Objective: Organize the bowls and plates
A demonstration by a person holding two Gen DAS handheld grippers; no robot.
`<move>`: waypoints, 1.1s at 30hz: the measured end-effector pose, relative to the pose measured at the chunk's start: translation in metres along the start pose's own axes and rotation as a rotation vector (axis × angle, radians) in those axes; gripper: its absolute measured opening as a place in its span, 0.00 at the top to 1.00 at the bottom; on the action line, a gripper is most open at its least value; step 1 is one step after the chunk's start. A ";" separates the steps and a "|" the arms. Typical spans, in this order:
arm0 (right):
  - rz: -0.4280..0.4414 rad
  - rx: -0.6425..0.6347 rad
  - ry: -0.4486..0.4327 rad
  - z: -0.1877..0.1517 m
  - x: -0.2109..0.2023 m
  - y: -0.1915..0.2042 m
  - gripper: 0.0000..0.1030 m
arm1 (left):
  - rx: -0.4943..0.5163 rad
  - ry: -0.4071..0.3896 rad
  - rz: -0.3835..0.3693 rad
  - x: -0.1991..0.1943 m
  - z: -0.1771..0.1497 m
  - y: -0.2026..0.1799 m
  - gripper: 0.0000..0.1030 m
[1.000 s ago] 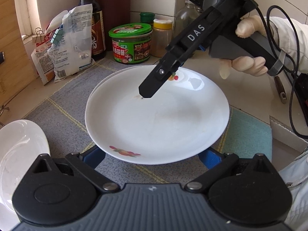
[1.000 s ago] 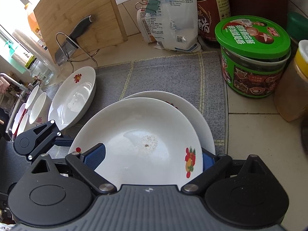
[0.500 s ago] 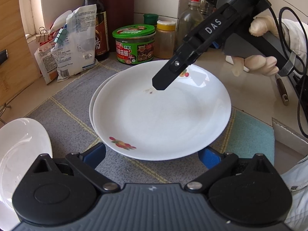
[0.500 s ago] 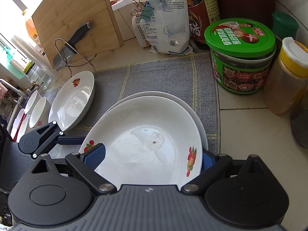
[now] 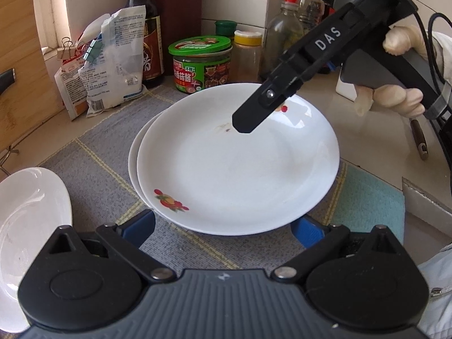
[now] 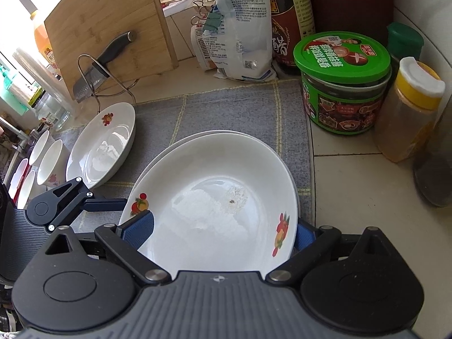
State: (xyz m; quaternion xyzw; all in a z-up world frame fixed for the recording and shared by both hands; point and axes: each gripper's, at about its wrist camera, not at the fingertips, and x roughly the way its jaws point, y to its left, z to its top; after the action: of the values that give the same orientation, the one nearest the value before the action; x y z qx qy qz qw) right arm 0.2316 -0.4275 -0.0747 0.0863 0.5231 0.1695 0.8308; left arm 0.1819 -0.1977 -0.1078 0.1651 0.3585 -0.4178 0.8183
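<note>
A white top plate (image 5: 237, 166) fills the middle of the left wrist frame, lying on a second plate (image 5: 135, 158) whose rim shows only as a thin crescent at the left; both sit on a grey mat (image 5: 107, 152). The left gripper (image 5: 223, 227) has its blue fingers spread wide at the plate's near edge, one at each side, nothing clamped between them. The right gripper (image 6: 224, 230) also stands spread, its blue pads flanking the near rim of the top plate (image 6: 217, 206) at lower centre of its own frame; whether they touch the rim I cannot tell. A third plate (image 6: 104, 147) lies at mid left, apart from the stack, with bare mat between. Small bowls (image 6: 42, 158) crowd the far left edge. At upper right a green-lidded jar (image 6: 341, 82) stands just off the mat's corner, near the stack's far rim. Open counter (image 6: 361, 186) lies at right of the stack.
</note>
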 end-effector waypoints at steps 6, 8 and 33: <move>-0.028 -0.008 -0.002 -0.004 -0.002 0.005 0.03 | -0.020 -0.004 0.013 -0.003 0.000 -0.002 0.02; -0.036 -0.010 -0.001 -0.005 -0.003 0.005 0.03 | -0.025 -0.007 0.014 -0.004 0.000 -0.004 0.02; -0.170 -0.122 -0.053 -0.014 -0.017 0.027 0.00 | -0.107 -0.079 0.050 -0.030 -0.006 -0.010 0.02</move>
State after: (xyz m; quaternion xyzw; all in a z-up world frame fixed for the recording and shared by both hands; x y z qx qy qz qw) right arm 0.2071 -0.4090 -0.0580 -0.0050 0.4950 0.1275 0.8595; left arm 0.1594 -0.1839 -0.0899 0.1133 0.3437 -0.3835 0.8497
